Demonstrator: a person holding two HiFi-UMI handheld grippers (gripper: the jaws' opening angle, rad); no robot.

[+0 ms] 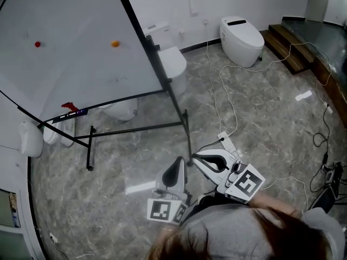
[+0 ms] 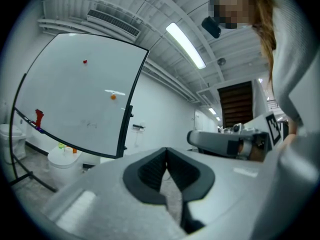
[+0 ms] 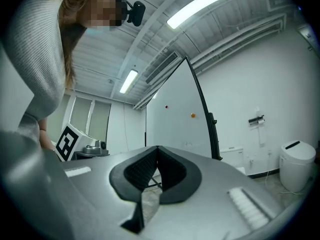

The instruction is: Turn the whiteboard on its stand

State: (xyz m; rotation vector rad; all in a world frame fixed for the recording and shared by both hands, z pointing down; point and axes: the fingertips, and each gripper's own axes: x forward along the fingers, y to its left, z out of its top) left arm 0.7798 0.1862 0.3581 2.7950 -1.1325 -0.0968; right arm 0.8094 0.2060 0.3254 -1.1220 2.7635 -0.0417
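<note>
The whiteboard (image 1: 70, 47) fills the upper left of the head view, tilted in its black frame on a black stand (image 1: 135, 128). A red magnet (image 1: 37, 44) and an orange magnet (image 1: 115, 44) stick to it, and a red object (image 1: 69, 106) lies on its lower rail. My left gripper (image 1: 179, 162) and right gripper (image 1: 196, 157) are side by side low in that view, a short way off the stand's nearest foot and touching nothing. Both are shut and empty. The board (image 2: 75, 99) stands well ahead of the left gripper (image 2: 166, 151) and also ahead of the right gripper (image 3: 157, 149), where the board (image 3: 175, 114) is seen edge-on.
Behind the board stand a white toilet (image 1: 172, 63) and a second one (image 1: 242, 39) at the back wall. White cables (image 1: 227, 107) and a power strip (image 1: 227, 142) lie on the marble floor to the right. Dark steps (image 1: 287, 45) rise at far right. White fixtures (image 1: 30, 138) line the left wall.
</note>
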